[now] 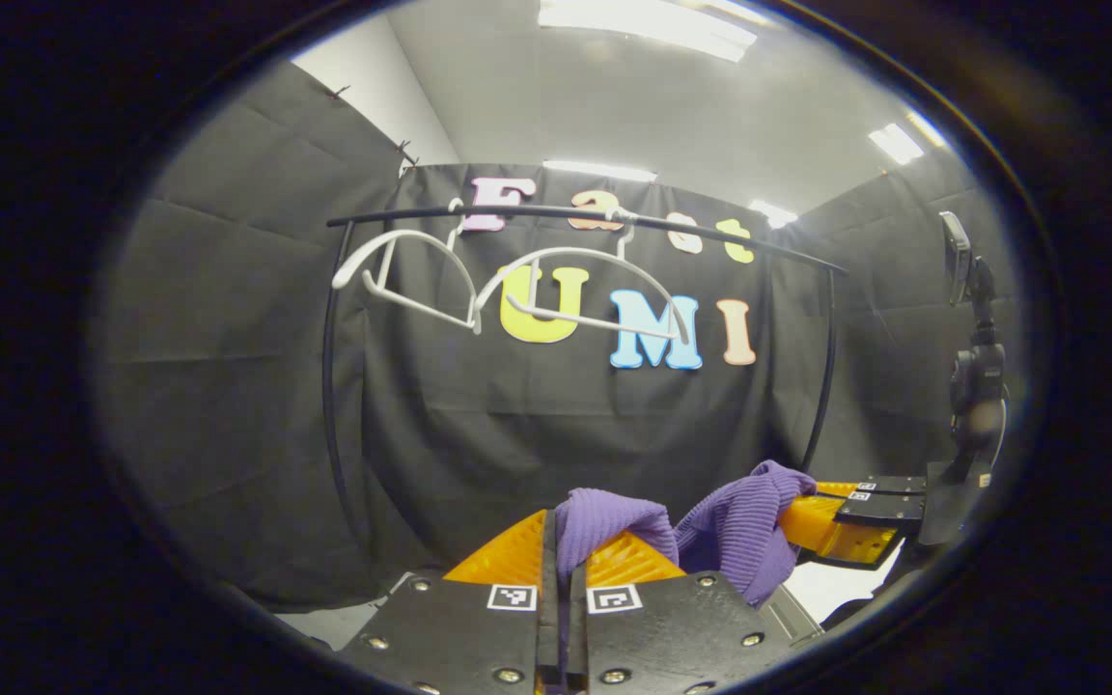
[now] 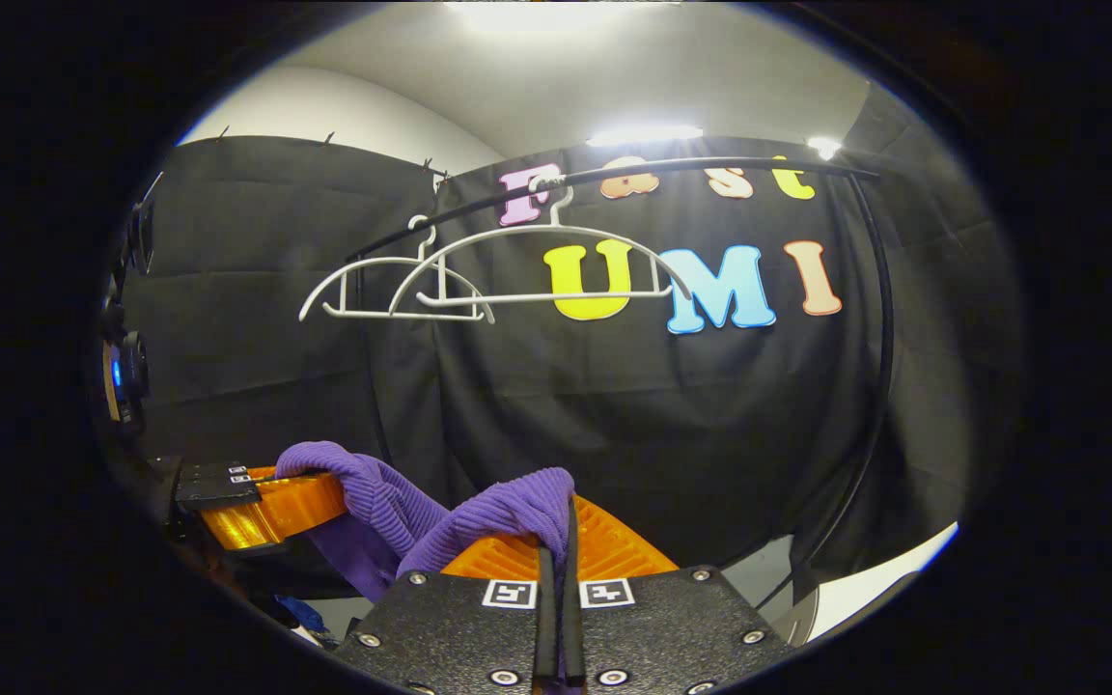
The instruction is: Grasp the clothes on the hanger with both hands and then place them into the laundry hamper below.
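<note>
Purple ribbed knit garment (image 1: 730,526) bunches between both pinched tongs (image 1: 564,541) (image 2: 556,541).

Black screwed claw (image 1: 561,569) plates with square markers

hangers: 2, white (image 2: 392,290) (image 2: 556,265) | rail: 1, black (image 2: 710,166) | garment: 1, purple (image 1: 739,526) | grippers: 2, left (image 1: 561,579), right (image 2: 561,579)
</note>
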Demonstrator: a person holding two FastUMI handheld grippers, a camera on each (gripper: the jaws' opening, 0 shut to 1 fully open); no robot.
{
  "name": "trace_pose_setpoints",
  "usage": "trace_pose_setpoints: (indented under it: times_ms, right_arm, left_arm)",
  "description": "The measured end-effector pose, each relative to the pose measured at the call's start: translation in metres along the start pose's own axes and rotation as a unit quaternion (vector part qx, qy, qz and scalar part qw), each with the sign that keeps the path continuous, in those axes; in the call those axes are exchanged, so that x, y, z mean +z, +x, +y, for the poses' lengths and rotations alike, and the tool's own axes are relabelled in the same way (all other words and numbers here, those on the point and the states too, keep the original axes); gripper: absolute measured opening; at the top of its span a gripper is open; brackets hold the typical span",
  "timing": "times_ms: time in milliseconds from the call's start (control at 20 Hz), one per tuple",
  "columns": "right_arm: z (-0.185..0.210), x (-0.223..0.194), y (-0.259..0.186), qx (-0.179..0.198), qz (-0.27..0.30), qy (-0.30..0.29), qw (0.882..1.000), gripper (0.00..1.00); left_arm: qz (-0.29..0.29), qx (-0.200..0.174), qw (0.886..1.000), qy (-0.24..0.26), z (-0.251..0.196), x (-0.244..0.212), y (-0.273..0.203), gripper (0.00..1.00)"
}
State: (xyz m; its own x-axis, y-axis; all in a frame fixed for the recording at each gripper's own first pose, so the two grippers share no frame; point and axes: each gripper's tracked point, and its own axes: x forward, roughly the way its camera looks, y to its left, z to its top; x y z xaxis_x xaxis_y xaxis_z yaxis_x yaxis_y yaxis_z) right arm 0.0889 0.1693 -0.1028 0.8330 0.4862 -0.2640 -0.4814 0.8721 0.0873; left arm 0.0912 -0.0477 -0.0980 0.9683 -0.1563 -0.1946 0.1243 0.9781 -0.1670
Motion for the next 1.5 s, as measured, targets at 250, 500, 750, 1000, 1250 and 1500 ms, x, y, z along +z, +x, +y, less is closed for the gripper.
trace_pose_setpoints:
  times_ms: [250, 500, 750, 1000, 1250, 1500]
  right_arm:
    - [0.002, -0.052, 0.001, -0.009, 0.049, -0.011, 0.999, 0.03]
    - [-0.003, -0.111, 0.006, -0.019, 0.116, -0.014, 0.993, 0.02]
    - [-0.003, -0.156, 0.01, -0.027, 0.172, -0.005, 0.985, 0.03]
    - [-0.008, -0.198, 0.003, -0.035, 0.22, -0.028, 0.974, 0.05]
    - [-0.018, -0.238, -0.015, -0.05, 0.273, -0.036, 0.96, 0.1]
    - [-0.013, -0.263, -0.029, -0.038, 0.321, -0.02, 0.946, 0.18]
  left_arm:
    - [0.045, -0.003, 0.999, 0.011, -0.003, -0.054, -0.001, 0.08]
    - [0.106, 0.008, 0.994, 0.022, 0.009, -0.12, 0.008, 0.04]
    - [0.164, 0.021, 0.986, 0.034, 0.017, -0.178, 0.003, 0.04]
    - [0.22, 0.032, 0.974, 0.044, 0.03, -0.23, -0.003, 0.04]
    - [0.258, 0.045, 0.963, 0.059, 0.041, -0.258, -0.022, 0.04]
    - [0.294, 0.05, 0.954, 0.038, 0.045, -0.289, -0.048, 0.04]
